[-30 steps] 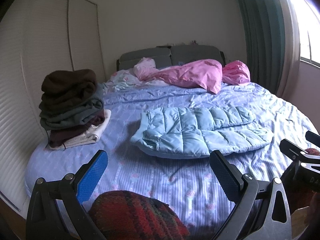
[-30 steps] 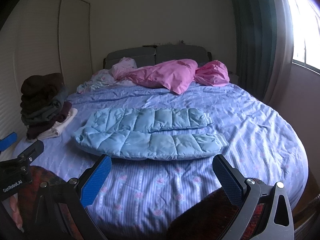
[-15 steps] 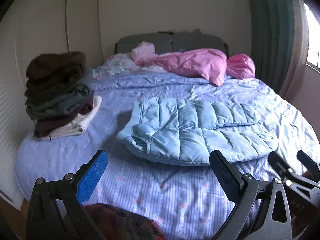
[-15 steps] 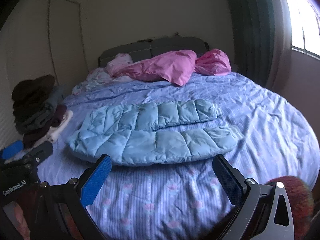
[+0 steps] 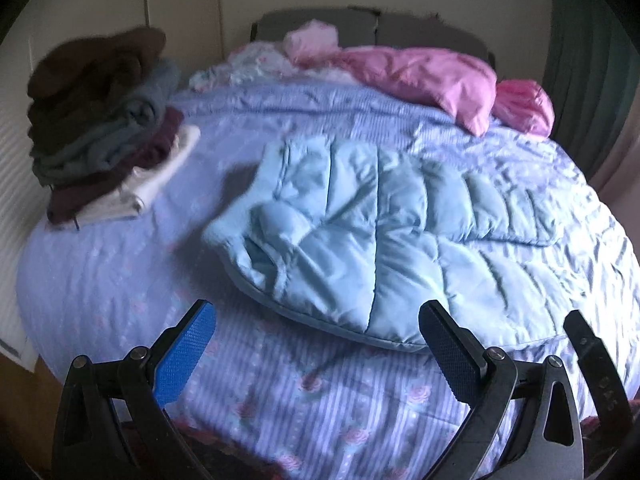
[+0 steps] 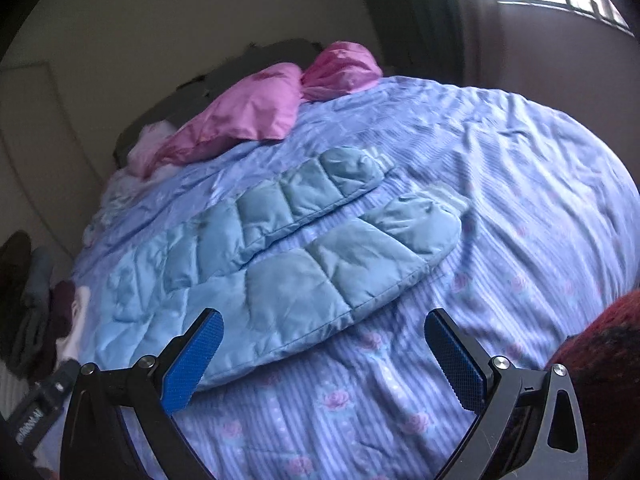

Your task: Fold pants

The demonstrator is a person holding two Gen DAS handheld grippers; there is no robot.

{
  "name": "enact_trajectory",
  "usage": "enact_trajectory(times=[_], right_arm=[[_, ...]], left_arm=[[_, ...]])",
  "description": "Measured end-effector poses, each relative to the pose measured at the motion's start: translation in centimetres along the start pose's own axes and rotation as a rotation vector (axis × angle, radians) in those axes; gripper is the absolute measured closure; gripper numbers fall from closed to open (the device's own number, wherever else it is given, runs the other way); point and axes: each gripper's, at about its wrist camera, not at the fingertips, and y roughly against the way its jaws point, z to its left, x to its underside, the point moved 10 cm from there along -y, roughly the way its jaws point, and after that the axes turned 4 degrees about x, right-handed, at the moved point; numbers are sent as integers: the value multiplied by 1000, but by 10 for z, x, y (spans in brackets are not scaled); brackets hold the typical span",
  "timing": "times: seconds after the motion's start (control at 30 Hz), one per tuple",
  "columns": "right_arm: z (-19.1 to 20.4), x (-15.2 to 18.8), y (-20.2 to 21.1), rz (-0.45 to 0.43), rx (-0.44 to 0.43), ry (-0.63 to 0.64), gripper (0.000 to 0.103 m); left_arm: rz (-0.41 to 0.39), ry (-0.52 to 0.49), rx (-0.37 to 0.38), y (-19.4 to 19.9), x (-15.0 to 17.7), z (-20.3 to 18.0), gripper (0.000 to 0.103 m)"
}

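Pants [image 5: 384, 236], light blue and quilted, lie flat on the lavender striped bedspread [image 5: 320, 412] near the middle of the bed, waistband toward the stack of folded clothes [image 5: 100, 120] at the left edge, the two legs side by side and slightly parted, reaching toward the window side. Left gripper [image 5: 316, 356], jaws spread wide and holding nothing, hovers above the bedspread just short of the waist end; right gripper [image 6: 324, 356], likewise wide open and empty, hovers before the near leg. A pink duvet [image 5: 420, 76] lies bunched at the headboard, well apart from the pants.
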Motion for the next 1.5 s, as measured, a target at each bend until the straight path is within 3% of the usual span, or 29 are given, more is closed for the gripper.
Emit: enact_trajectory(times=[0.1,0.27,0.47,0.57,0.73,0.8,0.93,1.0,1.27,1.5], right_arm=[[-2,2,-10,-4,8,-11,1],[-2,10,-31,61,-3,-62,1],[-2,16,-52,102,2,-99,9],[-1,17,-62,124,-2,-114,16],[-13,28,-83,224,-7,-186,32],[-18,31,-87,243,-15,-221,48],[-20,25,-91,252,-24,-236,72],[-20,19,-89,230,-36,-238,84],[-4,-11,-51,110,-98,-150,90],[12,-45,-18,32,-142,-91,90]], left_arm=[[37,59,6,-18,8,1,0],[72,177,47,-36,19,-1,0],[105,328,97,-55,26,2,1],[118,377,136,-63,26,0,8],[158,424,203,-76,28,-6,36],[164,438,214,-77,28,-4,49],[147,416,224,-72,24,-1,77],[139,400,229,-69,21,-1,82],[64,394,256,-41,0,5,89],[0,291,244,-17,-35,-1,89]])
